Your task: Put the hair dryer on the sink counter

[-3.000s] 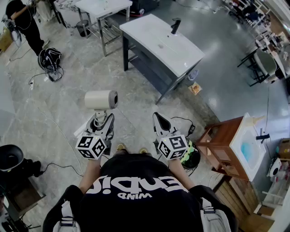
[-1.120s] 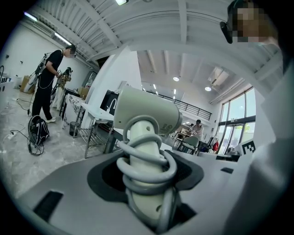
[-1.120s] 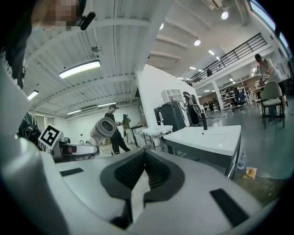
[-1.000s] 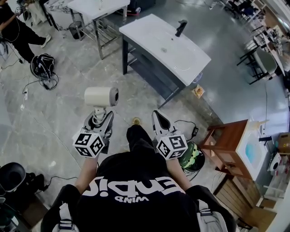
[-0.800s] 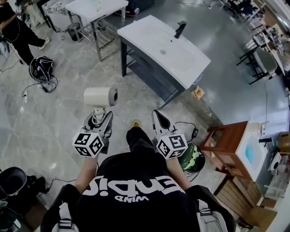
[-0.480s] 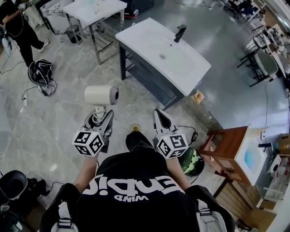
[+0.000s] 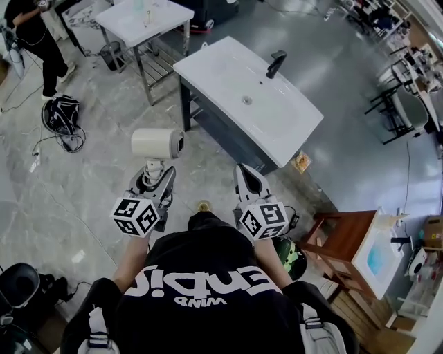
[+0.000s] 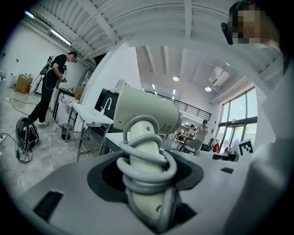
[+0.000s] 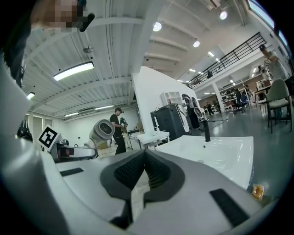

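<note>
A cream hair dryer (image 7: pixel 157 143) with its cord wound round the handle stands upright in my left gripper (image 7: pixel 154 178), whose jaws are shut on the handle. In the left gripper view the dryer (image 8: pixel 147 119) fills the middle, clamped between the jaws of the left gripper (image 8: pixel 146 170). My right gripper (image 7: pixel 243 174) is held beside it, shut and empty. The white sink counter (image 7: pixel 208 59) with a black faucet (image 7: pixel 276 63) stands ahead and to the right, over a dark frame. The right gripper view shows its own gripper (image 9: pixel 144 158), the counter (image 9: pixel 216 153) and the dryer (image 9: pixel 102 130).
A metal table (image 7: pixel 142 17) stands behind the counter. A person (image 7: pixel 31 28) is at the far left with a backpack (image 7: pixel 61 114) and cables on the floor. A wooden cabinet (image 7: pixel 339 238) sits at the right, a green-patterned object (image 7: pixel 289 256) by my feet.
The sink counter has come nearer and lower in the head view as I walk toward it. Both grippers keep the same pose, the dryer still held.
</note>
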Motion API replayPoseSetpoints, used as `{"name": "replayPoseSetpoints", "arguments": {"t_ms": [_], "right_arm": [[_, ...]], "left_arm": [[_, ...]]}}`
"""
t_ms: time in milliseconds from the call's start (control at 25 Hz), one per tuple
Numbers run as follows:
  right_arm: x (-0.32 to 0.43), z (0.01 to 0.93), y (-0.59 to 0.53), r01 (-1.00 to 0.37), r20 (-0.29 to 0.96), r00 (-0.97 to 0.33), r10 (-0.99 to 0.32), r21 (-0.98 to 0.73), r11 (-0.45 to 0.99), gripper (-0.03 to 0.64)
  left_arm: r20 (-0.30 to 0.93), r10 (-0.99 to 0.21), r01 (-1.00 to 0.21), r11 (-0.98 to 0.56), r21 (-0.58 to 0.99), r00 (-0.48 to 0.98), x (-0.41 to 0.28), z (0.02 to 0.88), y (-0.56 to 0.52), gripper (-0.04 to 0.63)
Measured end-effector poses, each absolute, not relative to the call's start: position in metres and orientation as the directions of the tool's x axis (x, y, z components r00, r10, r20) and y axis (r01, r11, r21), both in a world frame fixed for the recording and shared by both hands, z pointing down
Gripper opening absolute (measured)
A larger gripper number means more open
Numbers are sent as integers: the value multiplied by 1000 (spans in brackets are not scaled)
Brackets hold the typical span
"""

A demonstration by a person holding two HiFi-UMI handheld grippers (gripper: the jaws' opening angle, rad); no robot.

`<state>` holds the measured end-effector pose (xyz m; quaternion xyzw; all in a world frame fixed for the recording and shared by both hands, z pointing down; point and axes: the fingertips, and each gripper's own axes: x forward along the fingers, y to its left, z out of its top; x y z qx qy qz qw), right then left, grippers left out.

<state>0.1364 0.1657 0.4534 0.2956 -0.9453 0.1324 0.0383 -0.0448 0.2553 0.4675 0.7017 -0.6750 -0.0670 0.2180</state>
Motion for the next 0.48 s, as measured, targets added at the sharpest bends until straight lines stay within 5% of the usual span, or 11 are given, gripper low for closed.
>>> {"name": "replayPoseSetpoints", "arguments": {"t_ms": [480], "right_arm": [[126,449,92,-524,140,-852,-505,-226,821,14]], "left_arm": [[176,-983,-919,25,394,48,-43,457,187,259]]}}
